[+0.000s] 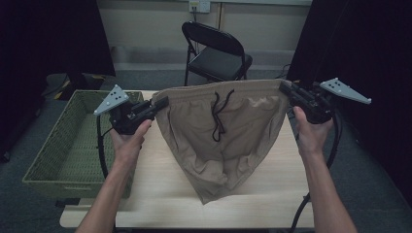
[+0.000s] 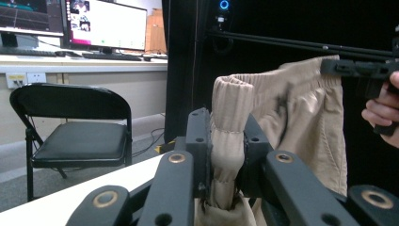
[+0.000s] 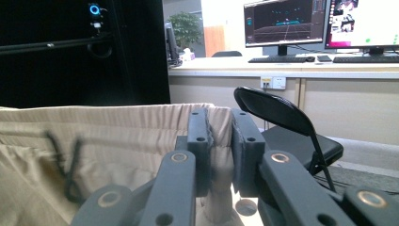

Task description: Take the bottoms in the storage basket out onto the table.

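Observation:
A pair of tan shorts (image 1: 218, 131) with a dark drawstring (image 1: 219, 114) hangs stretched by its waistband above the wooden table (image 1: 160, 194), legs drooping to the tabletop. My left gripper (image 1: 163, 102) is shut on the left end of the elastic waistband (image 2: 228, 136), the bunched cloth squeezed between the jaws of the left gripper (image 2: 227, 141). My right gripper (image 1: 285, 89) is shut on the right end of the waistband (image 3: 219, 141), seen pinched between the jaws of the right gripper (image 3: 220, 146). In the left gripper view the right gripper (image 2: 362, 68) and a hand show at the far right.
A green woven basket (image 1: 63, 141) stands empty at the table's left edge. A black folding chair (image 1: 216, 53) sits beyond the table's far side. Dark curtains flank both sides. A desk with monitors (image 3: 282, 23) stands along the back wall.

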